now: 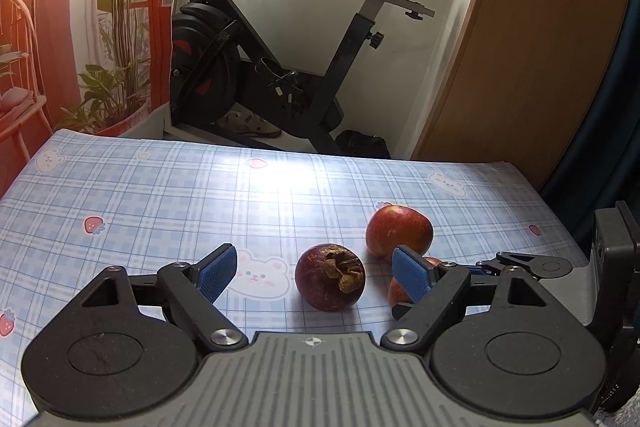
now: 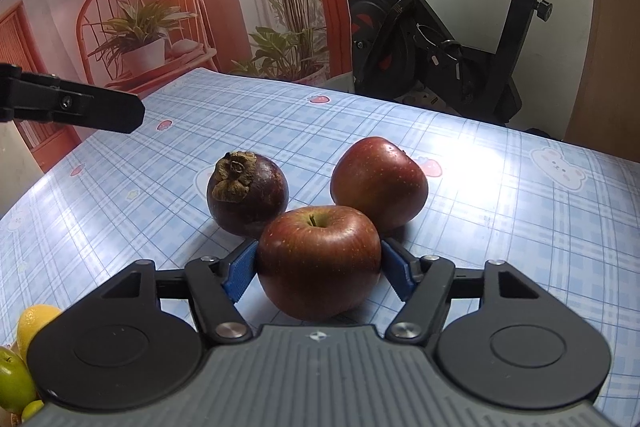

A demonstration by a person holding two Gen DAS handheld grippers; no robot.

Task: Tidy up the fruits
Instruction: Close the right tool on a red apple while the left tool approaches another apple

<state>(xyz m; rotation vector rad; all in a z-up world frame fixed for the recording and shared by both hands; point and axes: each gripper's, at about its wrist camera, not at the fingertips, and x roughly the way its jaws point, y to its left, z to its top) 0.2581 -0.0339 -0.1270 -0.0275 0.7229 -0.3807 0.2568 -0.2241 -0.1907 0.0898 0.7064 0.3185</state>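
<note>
Gripping the near apple [image 2: 319, 261] at its widest girth, our right gripper [image 2: 318, 269] has fingers pressing its firm, waxy, slippery skin; our left gripper [image 1: 316, 273] stands wide around the hard-shelled mangosteen [image 1: 330, 277].

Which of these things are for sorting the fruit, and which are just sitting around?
For the job: near apple between the right gripper fingers; far apple; mangosteen, in front of the open left gripper; lemon; green fruit.

Just around: exercise bike; checked tablecloth; plant backdrop.
</note>
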